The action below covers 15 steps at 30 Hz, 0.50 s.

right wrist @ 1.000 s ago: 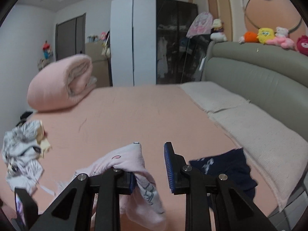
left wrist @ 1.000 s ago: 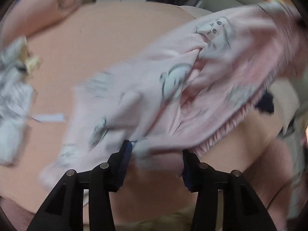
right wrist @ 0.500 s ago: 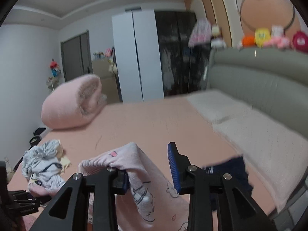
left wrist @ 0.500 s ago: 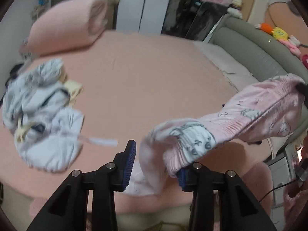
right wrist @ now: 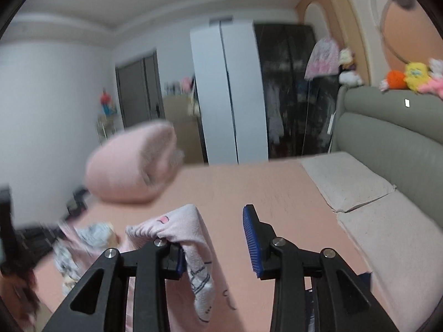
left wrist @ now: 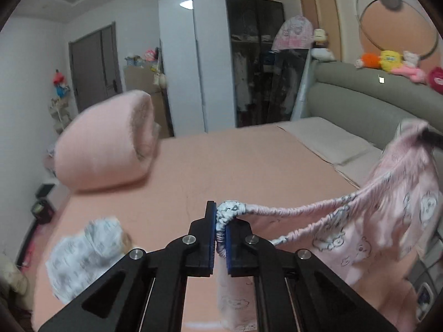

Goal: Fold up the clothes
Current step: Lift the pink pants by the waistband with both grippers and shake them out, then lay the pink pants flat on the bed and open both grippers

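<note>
My left gripper (left wrist: 220, 238) is shut on the elastic waistband of a pink printed garment (left wrist: 387, 221), which stretches to the right and hangs above the pink bed (left wrist: 235, 166). In the right wrist view my right gripper (right wrist: 216, 243) has its jaws wide apart. The garment's other end (right wrist: 188, 238) is draped over the left finger (right wrist: 177, 257) and hangs down; nothing is between the pads.
A rolled pink blanket (left wrist: 108, 149) lies at the bed's far left. A pile of white printed clothes (left wrist: 83, 254) lies at the near left. Beige pillows (right wrist: 346, 182) and a grey headboard (right wrist: 393, 127) run along the right. A wardrobe (left wrist: 210, 66) stands behind.
My left gripper has shut on the waistband and lifted, tilting the view up from the bed. The garment is now pulled taut between both grippers. The right gripper has risen a little.
</note>
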Tool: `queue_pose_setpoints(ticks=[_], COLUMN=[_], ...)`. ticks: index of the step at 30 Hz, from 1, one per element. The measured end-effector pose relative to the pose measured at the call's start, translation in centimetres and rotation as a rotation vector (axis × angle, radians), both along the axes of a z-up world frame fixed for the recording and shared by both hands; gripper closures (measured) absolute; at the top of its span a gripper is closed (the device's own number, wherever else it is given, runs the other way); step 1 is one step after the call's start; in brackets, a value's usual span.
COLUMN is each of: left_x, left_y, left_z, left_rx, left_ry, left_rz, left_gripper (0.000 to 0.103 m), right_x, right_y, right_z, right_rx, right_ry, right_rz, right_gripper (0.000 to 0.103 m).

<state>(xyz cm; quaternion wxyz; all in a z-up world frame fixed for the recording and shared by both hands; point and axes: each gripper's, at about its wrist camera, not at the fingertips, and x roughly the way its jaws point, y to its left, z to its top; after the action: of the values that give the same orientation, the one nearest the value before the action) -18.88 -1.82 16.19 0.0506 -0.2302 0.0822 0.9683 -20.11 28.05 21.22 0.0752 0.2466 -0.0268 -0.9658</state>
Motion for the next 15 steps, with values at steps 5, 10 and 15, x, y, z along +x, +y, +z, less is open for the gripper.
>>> queue_pose_setpoints(ticks=[5, 10, 15], left_x=[-2.4, -3.0, -2.0], left_y=[0.0, -0.5, -1.3], left_z=[5.2, -0.1, -14.6], left_rx=[-0.045, -0.065, -0.062], left_ry=[0.121, 0.004, -0.32], left_rz=[0.029, 0.03, 0.004], left_gripper=[0.099, 0.099, 0.099], right_x=[-4.6, 0.2, 4.6], right_y=[0.5, 0.1, 0.2], right_z=[3.5, 4.2, -10.7], right_rx=[-0.064, -0.065, -0.074], right_ry=[-0.033, 0.113, -0.159], right_rz=[0.006, 0.033, 0.042], right_gripper=[0.07, 0.066, 0.065])
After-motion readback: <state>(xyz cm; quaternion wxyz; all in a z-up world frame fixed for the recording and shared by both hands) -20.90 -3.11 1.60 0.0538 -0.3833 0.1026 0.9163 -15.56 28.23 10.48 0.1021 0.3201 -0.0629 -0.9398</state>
